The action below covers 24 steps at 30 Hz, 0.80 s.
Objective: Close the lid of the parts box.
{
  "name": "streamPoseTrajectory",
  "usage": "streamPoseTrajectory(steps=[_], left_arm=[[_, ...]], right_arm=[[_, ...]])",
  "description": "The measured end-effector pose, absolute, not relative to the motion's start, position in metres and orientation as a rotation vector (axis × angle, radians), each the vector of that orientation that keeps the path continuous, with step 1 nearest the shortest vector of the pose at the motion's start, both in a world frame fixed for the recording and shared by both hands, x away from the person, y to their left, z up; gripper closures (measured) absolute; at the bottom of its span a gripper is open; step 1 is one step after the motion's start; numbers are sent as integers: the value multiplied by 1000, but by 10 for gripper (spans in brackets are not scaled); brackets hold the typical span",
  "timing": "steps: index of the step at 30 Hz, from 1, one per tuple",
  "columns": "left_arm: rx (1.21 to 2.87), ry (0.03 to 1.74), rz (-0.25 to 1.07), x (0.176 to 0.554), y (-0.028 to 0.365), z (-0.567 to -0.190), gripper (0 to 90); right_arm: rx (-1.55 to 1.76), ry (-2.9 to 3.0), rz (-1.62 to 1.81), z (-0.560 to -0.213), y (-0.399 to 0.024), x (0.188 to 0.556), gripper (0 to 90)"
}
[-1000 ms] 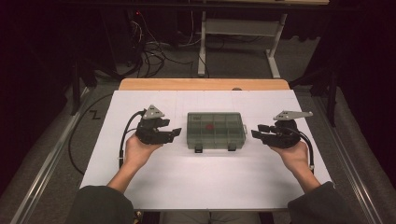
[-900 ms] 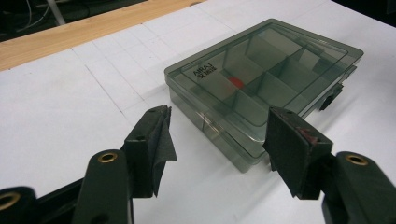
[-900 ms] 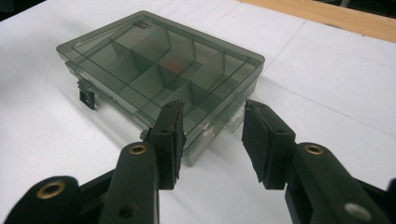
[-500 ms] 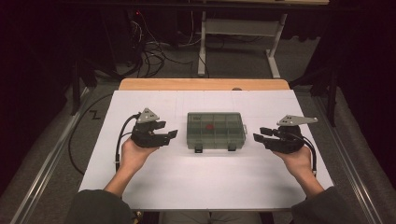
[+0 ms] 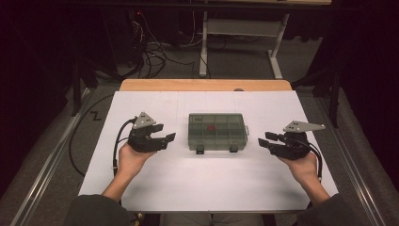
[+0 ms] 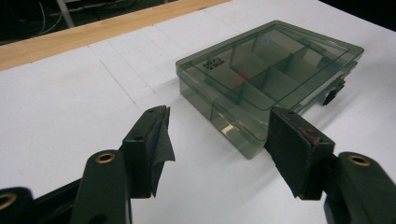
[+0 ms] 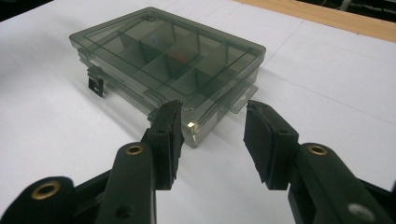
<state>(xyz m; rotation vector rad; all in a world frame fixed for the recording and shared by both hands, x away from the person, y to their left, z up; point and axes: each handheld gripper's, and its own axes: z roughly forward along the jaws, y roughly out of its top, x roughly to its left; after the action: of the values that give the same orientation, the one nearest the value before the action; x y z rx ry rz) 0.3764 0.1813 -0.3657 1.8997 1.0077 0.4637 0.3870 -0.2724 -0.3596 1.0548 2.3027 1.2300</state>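
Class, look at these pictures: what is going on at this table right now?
A person sits at a white-covered table with a black two-jaw gripper in each hand. Between them lies a closed, smoky-green translucent plastic compartment box, something small and red inside it. The left gripper and the right gripper each point at one end of the box, jaws open, touching nothing. The box's two dark latches face the person.

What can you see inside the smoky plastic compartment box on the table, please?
Through the closed tinted lid of the compartment box, divider walls and one small red item show. The dark plastic blurs the other compartments, so whether they hold anything cannot be told.
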Motion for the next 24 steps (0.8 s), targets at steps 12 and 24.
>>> streamPoseTrajectory(steps=[12, 24], left_arm=[[1870, 1011, 483, 370, 188, -367, 391], [1859, 1009, 482, 361, 194, -368, 376]], right_arm=[[1064, 2278, 1258, -365, -279, 380, 571], [1057, 2257, 1306, -366, -286, 368, 555]])
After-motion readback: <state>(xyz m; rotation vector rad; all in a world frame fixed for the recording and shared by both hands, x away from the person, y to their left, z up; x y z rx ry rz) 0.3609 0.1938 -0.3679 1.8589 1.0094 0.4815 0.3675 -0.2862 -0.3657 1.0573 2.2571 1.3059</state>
